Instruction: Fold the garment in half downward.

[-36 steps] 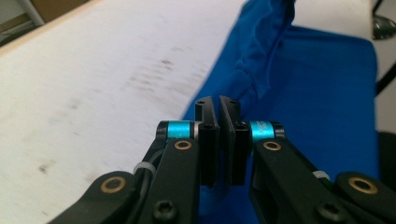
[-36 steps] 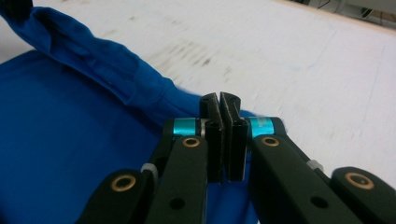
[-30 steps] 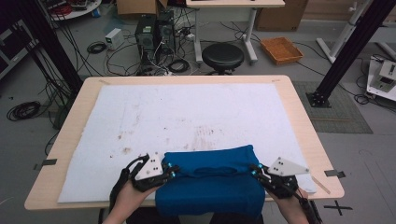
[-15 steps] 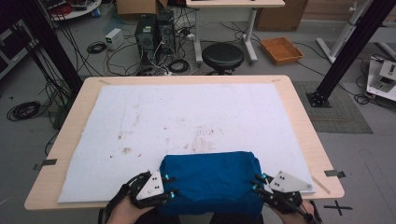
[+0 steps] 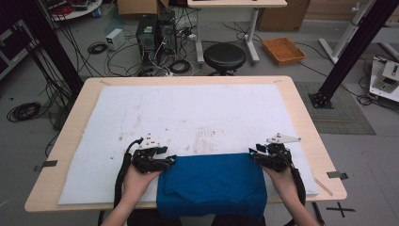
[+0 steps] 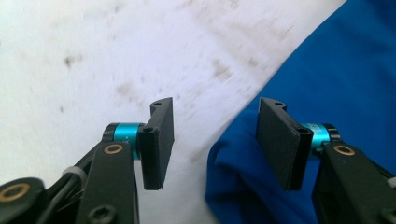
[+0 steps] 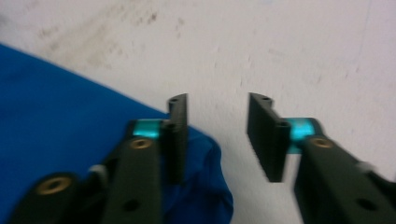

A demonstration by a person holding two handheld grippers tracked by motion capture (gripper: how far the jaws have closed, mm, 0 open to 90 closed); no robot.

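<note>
A folded blue cloth (image 5: 211, 186) lies at the near edge of the white mat (image 5: 188, 113). My left gripper (image 5: 170, 160) sits at the cloth's far left corner. In the left gripper view the left gripper (image 6: 219, 140) is open, its jaws having just opened wider. The cloth's corner (image 6: 243, 177) lies loose low in the gap, with no pad pressing on it. My right gripper (image 5: 253, 155) is at the far right corner. The right gripper (image 7: 218, 135) is open after just opening and narrowing slightly, with bare mat between the jaws. The cloth (image 7: 56, 112) lies behind its left jaw.
The mat covers most of the wooden table (image 5: 306, 127). Faint brown stains (image 5: 207, 134) mark the mat's middle. The cloth hangs slightly over the table's near edge between the person's forearms. A stool (image 5: 226, 55) and cables stand on the floor beyond.
Both grippers have let go of the blue cloth and opened. Both hands dipped toward the near edge, then moved up to the cloth's far corners. The cloth now lies flatter.
</note>
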